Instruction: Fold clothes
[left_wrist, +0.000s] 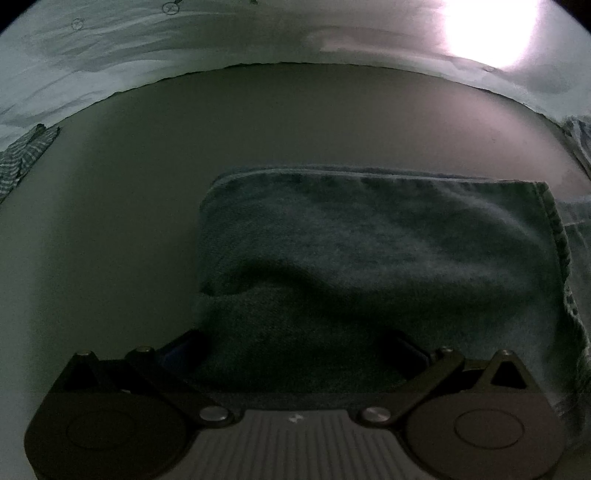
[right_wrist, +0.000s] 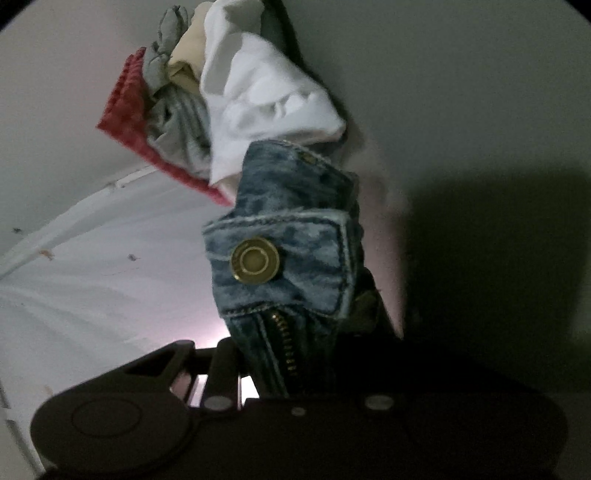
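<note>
A pair of blue jeans (left_wrist: 369, 243) lies folded on the grey table, filling the lower middle of the left wrist view. My left gripper (left_wrist: 295, 354) sits over its near edge, and the denim bunches up between the two spread fingers. In the right wrist view, my right gripper (right_wrist: 284, 373) is shut on the jeans' waistband (right_wrist: 284, 236), with the brass button (right_wrist: 255, 260) and the zipper (right_wrist: 282, 343) right in front of the camera. The right fingertips are hidden by the denim.
A pile of clothes, with white cloth (right_wrist: 258, 99), grey cloth (right_wrist: 177, 110) and a red textured piece (right_wrist: 129, 103), lies beyond the waistband. A checked cloth (left_wrist: 22, 158) lies at the table's left edge. A wrinkled pale sheet (left_wrist: 147, 48) lies beyond the far edge.
</note>
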